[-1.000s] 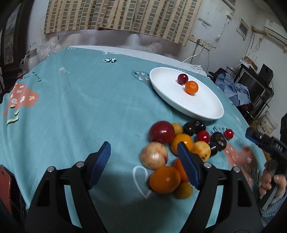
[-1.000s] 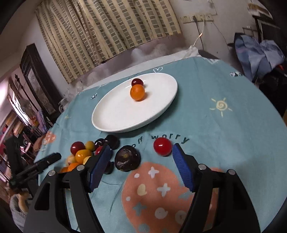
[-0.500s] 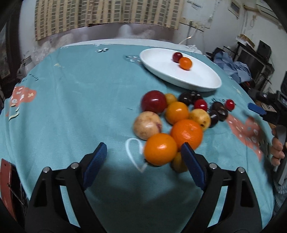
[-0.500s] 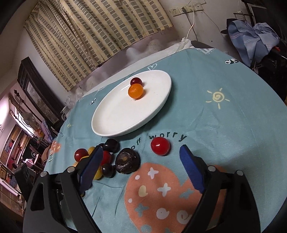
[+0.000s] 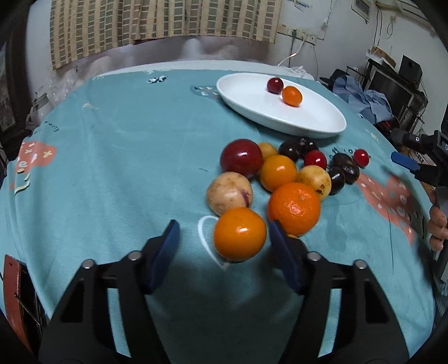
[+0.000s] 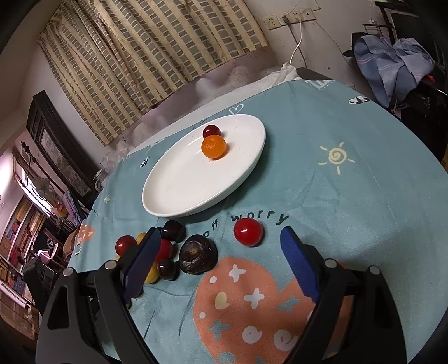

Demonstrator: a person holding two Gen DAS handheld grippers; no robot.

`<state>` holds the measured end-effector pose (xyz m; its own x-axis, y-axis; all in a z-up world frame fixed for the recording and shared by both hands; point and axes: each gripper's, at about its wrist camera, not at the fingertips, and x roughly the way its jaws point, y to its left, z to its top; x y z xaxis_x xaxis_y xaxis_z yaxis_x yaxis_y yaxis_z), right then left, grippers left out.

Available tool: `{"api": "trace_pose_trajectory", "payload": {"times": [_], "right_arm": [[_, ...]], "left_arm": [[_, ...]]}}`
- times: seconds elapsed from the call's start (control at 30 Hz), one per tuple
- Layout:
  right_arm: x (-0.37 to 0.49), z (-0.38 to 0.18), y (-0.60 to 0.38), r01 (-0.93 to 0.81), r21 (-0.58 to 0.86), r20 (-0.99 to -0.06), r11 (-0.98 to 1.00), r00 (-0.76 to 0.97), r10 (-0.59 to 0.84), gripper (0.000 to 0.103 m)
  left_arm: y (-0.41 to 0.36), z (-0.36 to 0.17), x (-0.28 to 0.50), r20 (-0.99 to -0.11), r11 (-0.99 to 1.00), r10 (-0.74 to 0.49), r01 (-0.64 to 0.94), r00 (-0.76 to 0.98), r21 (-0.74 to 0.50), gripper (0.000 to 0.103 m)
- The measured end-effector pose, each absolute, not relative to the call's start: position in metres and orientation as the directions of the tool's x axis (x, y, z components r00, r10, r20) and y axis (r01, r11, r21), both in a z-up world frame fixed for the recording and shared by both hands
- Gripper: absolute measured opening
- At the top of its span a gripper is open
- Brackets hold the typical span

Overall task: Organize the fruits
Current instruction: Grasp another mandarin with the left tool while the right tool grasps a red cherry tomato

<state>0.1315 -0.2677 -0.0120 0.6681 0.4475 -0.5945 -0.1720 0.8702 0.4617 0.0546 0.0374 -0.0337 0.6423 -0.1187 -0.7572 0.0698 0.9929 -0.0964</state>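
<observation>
A pile of fruit lies on the teal cloth: two oranges, a red apple, a pale round fruit, yellow, dark and small red ones. My left gripper is open, its jaws either side of the nearest orange. A white oval plate holds a small orange and a dark red fruit. My right gripper is open above the cloth, near a small red fruit and a dark wrinkled fruit; the plate lies beyond.
The round table's edge curves close on the right of the right wrist view. A chair with blue clothes and dark shelving stand beyond it. A curtain hangs behind the table.
My left gripper has moved forward and lower, so its jaws now flank the nearest orange. My right gripper has shifted slightly closer to the small red fruit.
</observation>
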Motion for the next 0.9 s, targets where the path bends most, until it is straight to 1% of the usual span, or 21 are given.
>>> {"api": "trace_pose_trajectory", "payload": {"times": [0.13, 0.2, 0.23, 0.27, 0.3, 0.33, 0.37, 0.4, 0.43, 0.5, 0.57, 0.63, 0.7, 0.73, 0.83, 0.9], "right_arm": [[0.132, -0.013, -0.266, -0.172, 0.447, -0.607, 0.878, 0.662, 0.439, 0.087], [0.133, -0.014, -0.263, -0.168, 0.403, -0.629, 0.899, 0.663, 0.406, 0.087], [0.134, -0.015, -0.261, -0.163, 0.38, -0.64, 0.911, 0.665, 0.386, 0.087], [0.135, -0.016, -0.261, -0.157, 0.363, -0.646, 0.918, 0.668, 0.369, 0.087], [0.137, -0.018, -0.263, -0.153, 0.357, -0.647, 0.922, 0.672, 0.362, 0.086], [0.139, -0.019, -0.265, -0.152, 0.359, -0.645, 0.921, 0.673, 0.362, 0.084], [0.141, -0.02, -0.268, -0.151, 0.365, -0.644, 0.919, 0.671, 0.366, 0.075], [0.145, -0.023, -0.271, -0.146, 0.379, -0.648, 0.914, 0.663, 0.375, 0.069], [0.15, -0.027, -0.274, -0.14, 0.406, -0.651, 0.903, 0.649, 0.393, 0.067], [0.16, -0.035, -0.276, -0.133, 0.461, -0.66, 0.878, 0.61, 0.438, 0.058], [0.165, -0.04, -0.273, -0.13, 0.468, -0.672, 0.874, 0.59, 0.448, 0.053], [0.169, -0.041, -0.268, -0.132, 0.443, -0.686, 0.887, 0.587, 0.43, 0.05], [0.172, -0.043, -0.263, -0.136, 0.43, -0.697, 0.893, 0.579, 0.424, 0.044], [0.173, -0.045, -0.261, -0.136, 0.423, -0.703, 0.896, 0.575, 0.418, 0.044], [0.176, -0.05, -0.252, -0.14, 0.359, -0.733, 0.923, 0.57, 0.372, 0.038], [0.174, -0.048, -0.241, -0.174, 0.281, -0.743, 0.944, 0.583, 0.329, 0.029]], "left_arm": [[0.033, -0.038, 0.059, -0.765, 0.99, -0.144, 0.096, 0.628, -0.108, 0.052], [0.032, -0.038, 0.06, -0.763, 0.988, -0.155, 0.105, 0.628, -0.114, 0.049], [0.032, -0.038, 0.06, -0.762, 0.987, -0.162, 0.109, 0.627, -0.12, 0.046], [0.031, -0.038, 0.06, -0.761, 0.985, -0.171, 0.117, 0.626, -0.126, 0.04], [0.03, -0.038, 0.059, -0.759, 0.985, -0.174, 0.122, 0.627, -0.125, 0.039], [0.028, -0.037, 0.059, -0.758, 0.986, -0.167, 0.122, 0.631, -0.116, 0.039], [0.027, -0.037, 0.058, -0.756, 0.986, -0.165, 0.125, 0.634, -0.111, 0.039], [0.026, -0.036, 0.058, -0.753, 0.985, -0.168, 0.129, 0.636, -0.112, 0.039], [0.026, -0.036, 0.058, -0.752, 0.985, -0.169, 0.127, 0.638, -0.113, 0.039], [0.028, -0.035, 0.058, -0.751, 0.985, -0.172, 0.122, 0.638, -0.122, 0.039], [0.029, -0.036, 0.058, -0.752, 0.985, -0.171, 0.116, 0.636, -0.125, 0.039], [0.029, -0.037, 0.059, -0.757, 0.985, -0.17, 0.115, 0.631, -0.126, 0.039], [0.028, -0.038, 0.059, -0.759, 0.986, -0.169, 0.117, 0.629, -0.122, 0.039], [0.028, -0.038, 0.058, -0.759, 0.985, -0.169, 0.118, 0.629, -0.122, 0.039], [0.029, -0.038, 0.059, -0.759, 0.985, -0.174, 0.118, 0.627, -0.128, 0.039], [0.03, -0.038, 0.059, -0.759, 0.985, -0.173, 0.118, 0.628, -0.128, 0.039]]}}
